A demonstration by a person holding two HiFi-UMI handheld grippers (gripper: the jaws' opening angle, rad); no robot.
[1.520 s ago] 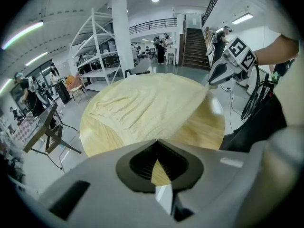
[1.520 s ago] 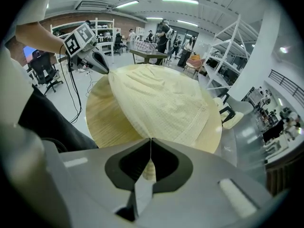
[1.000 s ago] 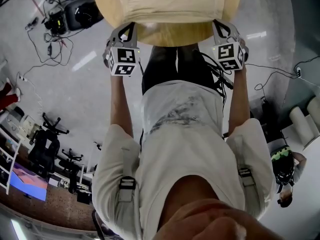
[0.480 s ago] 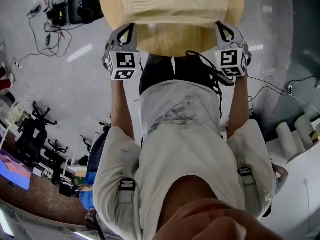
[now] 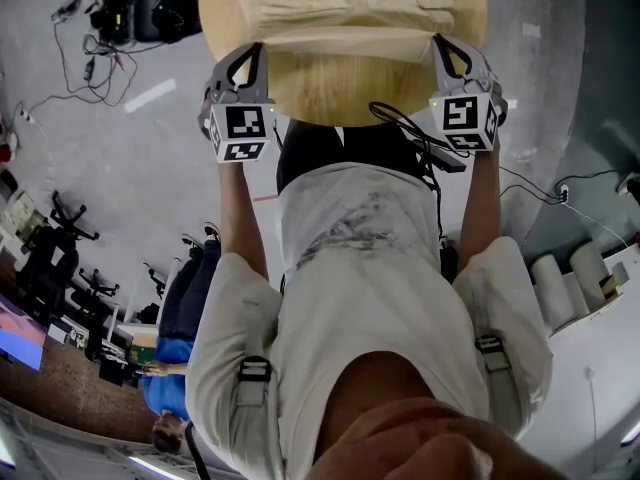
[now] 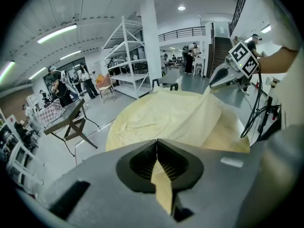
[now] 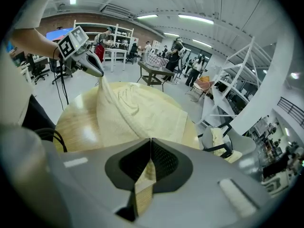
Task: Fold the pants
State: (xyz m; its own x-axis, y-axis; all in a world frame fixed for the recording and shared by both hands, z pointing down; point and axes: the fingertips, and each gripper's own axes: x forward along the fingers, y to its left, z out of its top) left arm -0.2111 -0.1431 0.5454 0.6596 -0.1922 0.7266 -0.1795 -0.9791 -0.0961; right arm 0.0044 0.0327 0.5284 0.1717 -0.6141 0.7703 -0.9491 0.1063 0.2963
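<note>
The person's white shirt (image 5: 370, 268) fills the nearest part of the head view, with both forearms reaching forward to the near rim of a round wooden surface (image 5: 340, 88). The left tool (image 5: 247, 56) is closed on the near left corner of the pale yellow pants (image 5: 340, 8), and its own view shows a strip of the fabric pinched between the jaws. The right tool (image 5: 450, 48) is clamped the same way on the near right corner, with a fold of cloth caught between its shut jaws. At each tool tip the cloth rises in a small peak off the wood. The rest of the pants lies spread and creased across the farther part of the surface. A black cable (image 5: 415, 128) loops from the right tool across the person's waist. Beyond the surface, cables and dark equipment (image 5: 160, 13) lie on the grey floor (image 5: 150, 168). Farther off stand white shelving racks (image 6: 126, 56), a dark folding table (image 6: 66, 120) and several people (image 6: 59, 84).
</note>
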